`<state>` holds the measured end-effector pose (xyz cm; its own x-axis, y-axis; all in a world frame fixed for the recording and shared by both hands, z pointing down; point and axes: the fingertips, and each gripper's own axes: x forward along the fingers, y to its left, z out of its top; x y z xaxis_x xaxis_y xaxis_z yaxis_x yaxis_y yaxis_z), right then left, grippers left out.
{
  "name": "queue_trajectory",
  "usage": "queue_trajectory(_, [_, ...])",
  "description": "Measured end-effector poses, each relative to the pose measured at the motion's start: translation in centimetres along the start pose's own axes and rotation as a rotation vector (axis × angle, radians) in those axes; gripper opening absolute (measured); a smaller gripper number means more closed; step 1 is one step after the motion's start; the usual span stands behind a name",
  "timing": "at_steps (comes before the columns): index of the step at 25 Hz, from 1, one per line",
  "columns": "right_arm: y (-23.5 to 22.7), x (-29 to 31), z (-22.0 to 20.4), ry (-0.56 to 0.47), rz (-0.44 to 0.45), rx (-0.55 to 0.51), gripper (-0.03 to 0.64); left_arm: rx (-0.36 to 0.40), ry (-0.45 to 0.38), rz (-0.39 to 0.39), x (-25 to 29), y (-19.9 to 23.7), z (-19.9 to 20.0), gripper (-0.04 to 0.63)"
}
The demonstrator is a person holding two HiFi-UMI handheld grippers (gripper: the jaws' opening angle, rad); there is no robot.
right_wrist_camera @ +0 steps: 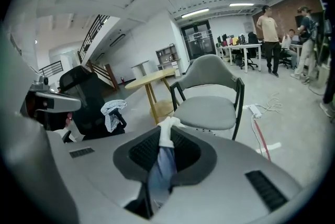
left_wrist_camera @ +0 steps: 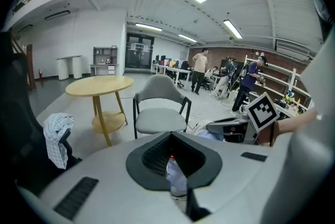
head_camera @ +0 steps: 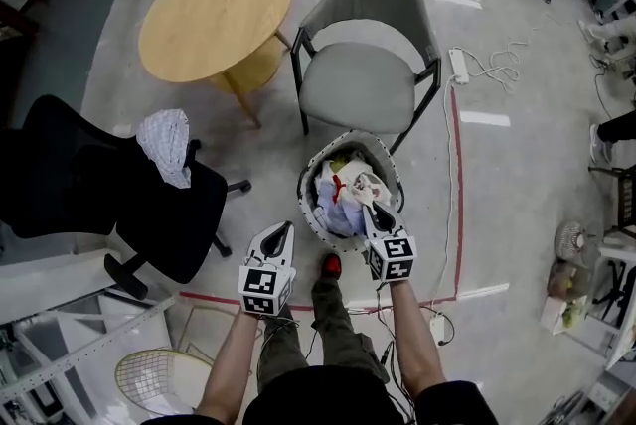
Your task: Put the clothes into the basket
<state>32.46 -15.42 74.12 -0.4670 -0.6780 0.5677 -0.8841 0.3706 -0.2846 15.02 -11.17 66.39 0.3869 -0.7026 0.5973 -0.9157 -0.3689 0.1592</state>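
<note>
A grey mesh basket (head_camera: 392, 163) stands on the floor in front of a grey chair, heaped with light clothes (head_camera: 341, 202). My right gripper (head_camera: 376, 208) reaches over the heap from the near side and is shut on a blue and white garment (right_wrist_camera: 159, 168), which runs up between the jaws in the right gripper view. My left gripper (head_camera: 287, 227) is at the basket's near left rim. In the left gripper view a pale blue cloth (left_wrist_camera: 176, 178) is pinched between its nearly closed jaws. A checked white cloth (head_camera: 167, 145) hangs on the black office chair (head_camera: 109, 190) to the left.
A grey armchair (head_camera: 363, 75) stands just beyond the basket, with a round wooden table (head_camera: 214, 16) to its left. Red tape lines (head_camera: 457, 175) and a power strip with cable (head_camera: 459, 66) lie on the floor at right. A wire stool (head_camera: 164, 378) is near my left leg.
</note>
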Motion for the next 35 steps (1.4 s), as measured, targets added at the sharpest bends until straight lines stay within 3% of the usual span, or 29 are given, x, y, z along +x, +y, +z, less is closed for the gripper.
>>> queue_trajectory(17, [-2.4, 6.9, -11.1, 0.195, -0.028, 0.025, 0.064, -0.046, 0.16, -0.053, 5.0, 0.4, -8.4, 0.006])
queue_trajectory(24, [-2.9, 6.8, -11.6, 0.199, -0.045, 0.088, 0.078, -0.056, 0.163, -0.039, 4.6, 1.0, -8.7, 0.007])
queue_trajectory(25, [-3.0, 6.8, -11.5, 0.201, -0.041, 0.099, 0.102, -0.059, 0.162, -0.037, 4.5, 1.0, -8.6, 0.006])
queue_trajectory(27, [-3.2, 6.9, -11.3, 0.203, -0.034, 0.121, 0.213, -0.06, 0.162, -0.036, 4.4, 1.0, -8.5, 0.006])
queue_trajectory(29, [-3.3, 6.7, -11.0, 0.197, -0.032, 0.124, 0.241, -0.057, 0.159, -0.035, 4.1, 0.8, -8.5, 0.007])
queue_trajectory(35, [-2.9, 5.4, -8.8, 0.157, -0.029, 0.07, 0.241, -0.049, 0.135, -0.036, 3.0, 0.1, -7.2, 0.006])
